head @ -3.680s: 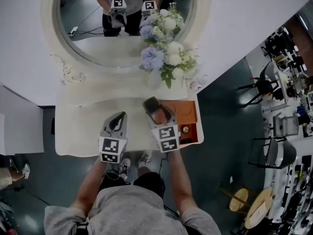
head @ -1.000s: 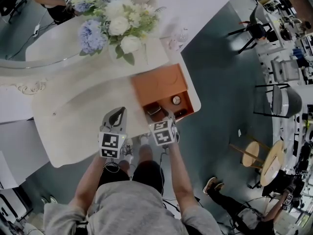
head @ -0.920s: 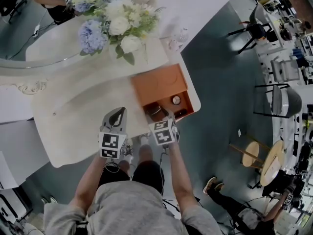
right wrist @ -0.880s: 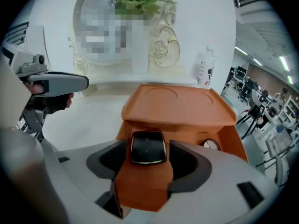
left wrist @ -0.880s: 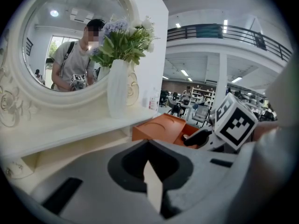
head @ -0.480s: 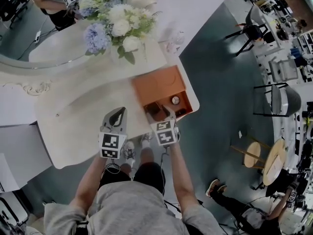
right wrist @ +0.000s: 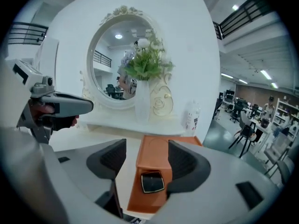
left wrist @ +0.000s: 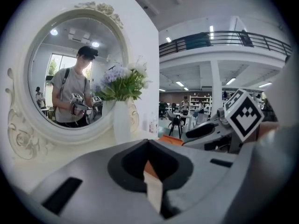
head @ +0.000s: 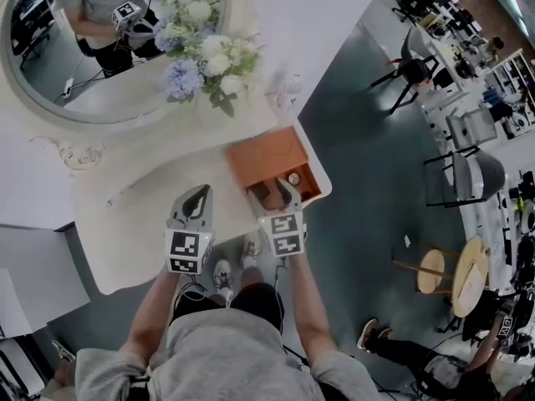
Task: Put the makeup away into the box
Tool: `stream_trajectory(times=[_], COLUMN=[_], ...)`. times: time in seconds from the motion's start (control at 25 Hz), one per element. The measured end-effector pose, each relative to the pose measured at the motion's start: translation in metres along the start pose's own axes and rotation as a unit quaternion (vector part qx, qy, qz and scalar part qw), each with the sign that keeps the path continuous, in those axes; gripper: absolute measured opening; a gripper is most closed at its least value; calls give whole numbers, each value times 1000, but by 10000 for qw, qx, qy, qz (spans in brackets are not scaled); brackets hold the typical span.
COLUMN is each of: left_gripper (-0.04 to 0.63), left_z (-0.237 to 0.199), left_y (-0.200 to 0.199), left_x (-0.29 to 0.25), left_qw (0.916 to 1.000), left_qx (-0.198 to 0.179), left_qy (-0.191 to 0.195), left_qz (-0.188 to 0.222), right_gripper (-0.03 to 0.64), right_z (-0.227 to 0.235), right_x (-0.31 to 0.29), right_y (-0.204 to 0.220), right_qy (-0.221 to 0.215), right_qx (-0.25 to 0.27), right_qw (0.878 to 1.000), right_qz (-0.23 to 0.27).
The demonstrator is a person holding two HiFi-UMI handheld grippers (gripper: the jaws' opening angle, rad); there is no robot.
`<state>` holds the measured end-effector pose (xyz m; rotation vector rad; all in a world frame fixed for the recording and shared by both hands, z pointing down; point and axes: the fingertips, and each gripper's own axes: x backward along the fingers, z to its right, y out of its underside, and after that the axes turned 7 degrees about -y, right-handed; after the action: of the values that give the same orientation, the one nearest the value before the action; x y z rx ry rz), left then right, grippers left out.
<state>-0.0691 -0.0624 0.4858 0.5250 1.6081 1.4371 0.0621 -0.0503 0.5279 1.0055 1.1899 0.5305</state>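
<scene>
The orange box (head: 266, 154) stands at the right end of the white dressing table (head: 142, 195), its near compartment open. In it lie a dark square compact (right wrist: 153, 182) and a small round white item (head: 293, 179). My right gripper (head: 277, 199) hangs above the box's near end, open, with nothing between its jaws; the right gripper view looks down between them (right wrist: 147, 149) onto the box (right wrist: 154, 155). My left gripper (head: 199, 197) floats over the table left of the box, its jaws together and empty (left wrist: 149, 146).
A vase of white and blue flowers (head: 209, 61) and a small bottle (head: 288, 90) stand behind the box, before an oval mirror (head: 92, 57). The table's right edge runs just past the box. Chairs, a wooden stool (head: 443, 274) and a person (head: 401, 349) are on the floor at right.
The compact that the right gripper held earlier now lies in the box. Over the last second both grippers have risen off the table, and the table looks smaller and further away.
</scene>
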Motion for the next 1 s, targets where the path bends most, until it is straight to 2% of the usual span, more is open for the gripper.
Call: stream_trajectory(times=[0.2, 0.64, 0.84, 1.0], left_gripper=[2, 1, 1, 1], left_z=[-11, -19, -16, -12], left_y=[-32, -53, -58, -57], left_x=[30, 87, 105, 113], left_qw=[9992, 9965, 9956, 9957], left_qx=[-52, -224, -227, -235], left_qy=[-115, -262, -281, -263], left_qz=[372, 767, 863, 853], right_gripper=[241, 65, 17, 14], right_z=[-20, -76, -94, -98], right_x=[26, 86, 97, 104], right_y=[-38, -90, -101, -106], right_qy=[81, 241, 151, 125], right_qx=[113, 446, 639, 639], right_qw=[9983, 9835, 9800, 9788], right_qz=[559, 1735, 1876, 1943])
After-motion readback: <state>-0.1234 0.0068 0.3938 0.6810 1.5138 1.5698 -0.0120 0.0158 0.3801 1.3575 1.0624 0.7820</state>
